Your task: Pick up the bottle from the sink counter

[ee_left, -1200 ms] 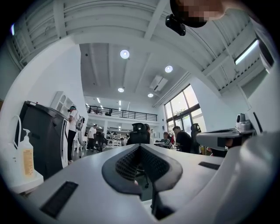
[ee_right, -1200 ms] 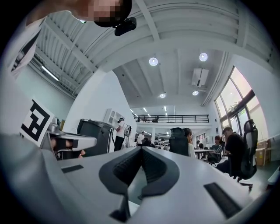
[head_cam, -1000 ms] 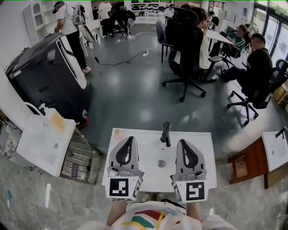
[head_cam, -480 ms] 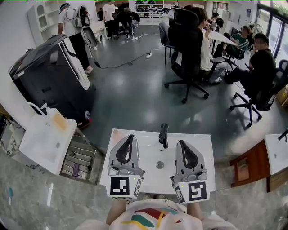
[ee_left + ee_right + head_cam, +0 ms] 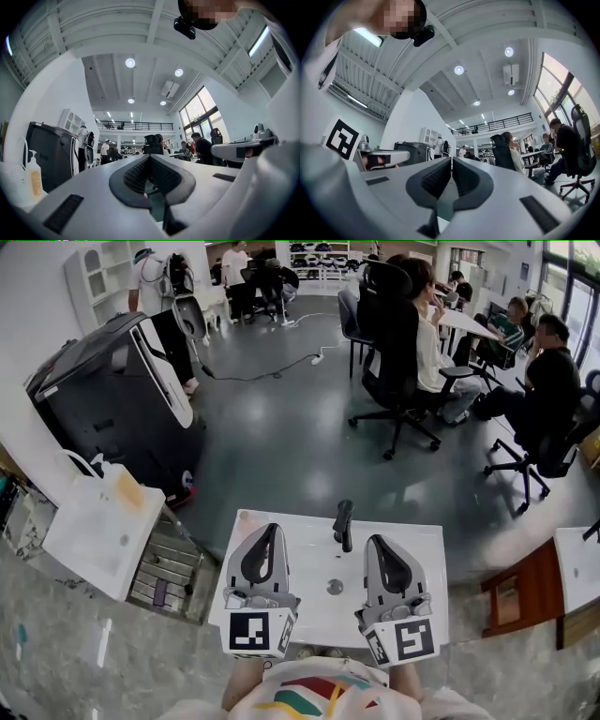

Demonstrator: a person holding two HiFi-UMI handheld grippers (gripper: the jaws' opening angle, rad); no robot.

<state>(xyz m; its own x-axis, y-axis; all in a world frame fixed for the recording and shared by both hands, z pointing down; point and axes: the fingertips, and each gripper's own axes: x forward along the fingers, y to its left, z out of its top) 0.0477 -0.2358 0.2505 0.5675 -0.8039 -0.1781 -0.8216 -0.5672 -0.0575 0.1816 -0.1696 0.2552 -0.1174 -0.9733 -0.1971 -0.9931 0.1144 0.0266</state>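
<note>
A white pump bottle (image 5: 117, 486) with an orange label stands on the white sink counter (image 5: 84, 540) at my left; in the left gripper view the bottle (image 5: 33, 174) shows at the far left edge. My left gripper (image 5: 272, 531) (image 5: 150, 157) and right gripper (image 5: 377, 542) (image 5: 451, 159) hang side by side over a second white sink (image 5: 314, 563) right in front of me, one on each side of its black faucet (image 5: 343, 521). Both point forward, shut, with nothing between their pads. The bottle is well left of both.
A big black machine (image 5: 112, 399) stands behind the left counter. A metal grate (image 5: 169, 568) lies between the two sinks. Seated people on office chairs (image 5: 403, 343) fill the back right. A wooden stand (image 5: 516, 587) and another white sink (image 5: 581, 563) are at the right.
The head view has drifted slightly, so the floor and the people sit a little lower in the frame. Both grippers stay shut in the same place over the front sink.
</note>
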